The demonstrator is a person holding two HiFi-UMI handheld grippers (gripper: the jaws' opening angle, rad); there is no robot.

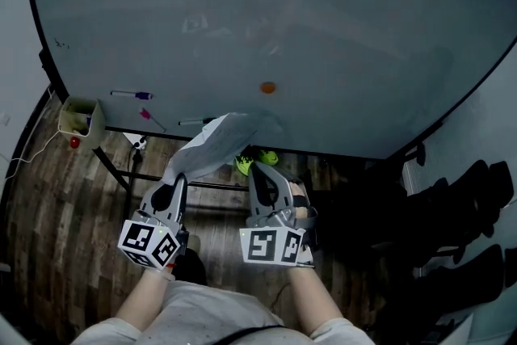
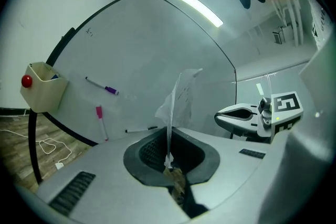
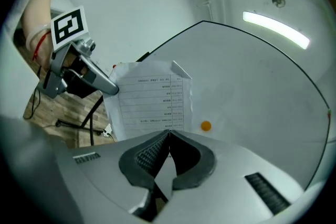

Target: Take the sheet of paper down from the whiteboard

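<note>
Head view looks steeply down from over the person onto left gripper (image 1: pixel 179 178) and right gripper (image 1: pixel 255 170), whiteboard (image 1: pixel 323 28) ahead, floor (image 1: pixel 73 230) beneath. Each gripper view rides close behind its own jaws, facing the whiteboard (wide-angle, edges curve). All three share the sheet of paper (image 1: pixel 214 143) and board; each gripper view catches the other gripper.

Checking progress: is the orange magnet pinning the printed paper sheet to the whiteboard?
No, the small round orange magnet sits on bare whiteboard, apart from the printed white paper sheet.
</note>
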